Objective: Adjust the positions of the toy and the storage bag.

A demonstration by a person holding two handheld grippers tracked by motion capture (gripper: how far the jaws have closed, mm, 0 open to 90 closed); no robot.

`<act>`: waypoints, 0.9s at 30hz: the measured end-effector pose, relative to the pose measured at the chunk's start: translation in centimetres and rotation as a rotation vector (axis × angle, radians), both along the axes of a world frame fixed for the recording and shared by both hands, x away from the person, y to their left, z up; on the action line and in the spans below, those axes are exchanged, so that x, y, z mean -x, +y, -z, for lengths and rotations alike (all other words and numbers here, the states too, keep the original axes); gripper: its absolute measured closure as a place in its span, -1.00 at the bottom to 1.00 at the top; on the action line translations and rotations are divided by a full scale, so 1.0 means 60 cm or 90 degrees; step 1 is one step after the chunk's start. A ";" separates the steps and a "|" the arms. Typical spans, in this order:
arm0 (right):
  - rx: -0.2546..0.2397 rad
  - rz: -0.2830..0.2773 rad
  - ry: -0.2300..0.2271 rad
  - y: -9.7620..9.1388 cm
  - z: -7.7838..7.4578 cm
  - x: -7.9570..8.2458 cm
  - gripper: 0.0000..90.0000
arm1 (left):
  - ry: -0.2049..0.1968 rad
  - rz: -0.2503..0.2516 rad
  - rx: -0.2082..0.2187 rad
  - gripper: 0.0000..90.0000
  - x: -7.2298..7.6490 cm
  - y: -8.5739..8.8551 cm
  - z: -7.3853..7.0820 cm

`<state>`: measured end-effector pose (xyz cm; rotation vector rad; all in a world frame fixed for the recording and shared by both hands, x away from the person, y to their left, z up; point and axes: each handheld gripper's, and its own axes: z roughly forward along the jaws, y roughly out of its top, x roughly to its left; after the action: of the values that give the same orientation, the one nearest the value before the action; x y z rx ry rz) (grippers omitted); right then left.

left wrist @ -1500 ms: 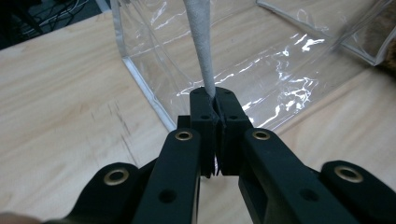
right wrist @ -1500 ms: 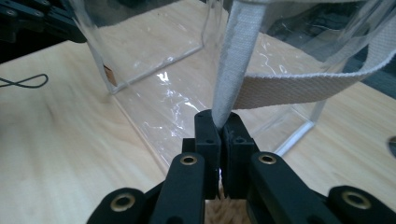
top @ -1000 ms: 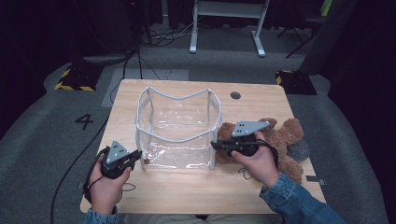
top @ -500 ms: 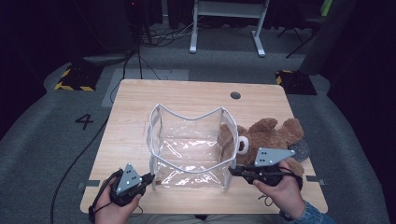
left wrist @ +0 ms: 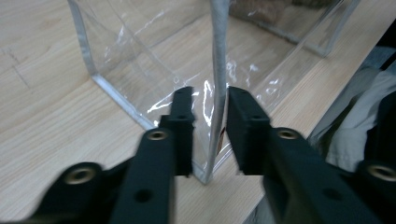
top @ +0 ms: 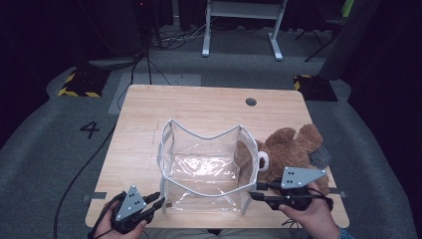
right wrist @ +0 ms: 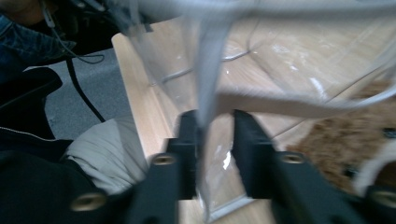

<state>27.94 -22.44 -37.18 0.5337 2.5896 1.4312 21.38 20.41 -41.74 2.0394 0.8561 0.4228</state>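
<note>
Clear soft-plastic box-shaped bag with grey fabric trim [top: 206, 169] stands upright and open-topped on the light wooden counter [top: 199, 107], near the front edge, roughly centred.

Left hand-held gripper [top: 155, 201] sits at the bag's front-left bottom corner, held low over the counter's front edge. In the left gripper view the jaws [left wrist: 209, 135] stand partly apart, having just been opening. The bag's grey vertical corner seam [left wrist: 217, 74] runs between them with a gap on either side, so neither pad is pressing on it.

Right hand-held gripper [top: 255, 191] is at the bag's front-right corner, pointing left toward it. The right gripper view is blurred. Its jaws [right wrist: 215, 149] are also partly apart and have just been opening. The grey corner seam [right wrist: 208, 60] comes down between them, close against the left jaw; cannot tell whether it touches. No clamp visible.

Brown plush teddy bear with a white muzzle [top: 291, 149] lies on the counter just right of the bag, against its right wall, behind the right hand-held gripper. It shows through the clear plastic at the right of the right gripper view [right wrist: 341, 140].
</note>
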 end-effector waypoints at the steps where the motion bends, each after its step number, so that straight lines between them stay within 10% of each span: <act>1: 0.012 0.000 -0.009 -0.005 -0.005 -0.002 0.23 | 0.001 0.001 0.013 0.41 0.001 0.003 -0.002; 12: 0.032 0.084 -0.054 -0.084 -0.039 -0.041 -0.09 | -0.012 -0.068 0.023 0.11 -0.016 0.036 -0.001; 20: 0.156 0.140 -0.080 -0.105 -0.001 -0.113 -0.23 | -0.007 -0.138 0.020 -0.07 -0.063 0.048 0.040; 27: 0.239 0.132 -0.110 -0.111 0.022 -0.155 -0.35 | 0.001 -0.138 0.029 -0.14 -0.079 0.047 0.062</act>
<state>37.27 -29.12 -38.51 0.5737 2.4894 0.8588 26.13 23.23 -45.44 1.9125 1.0826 0.5149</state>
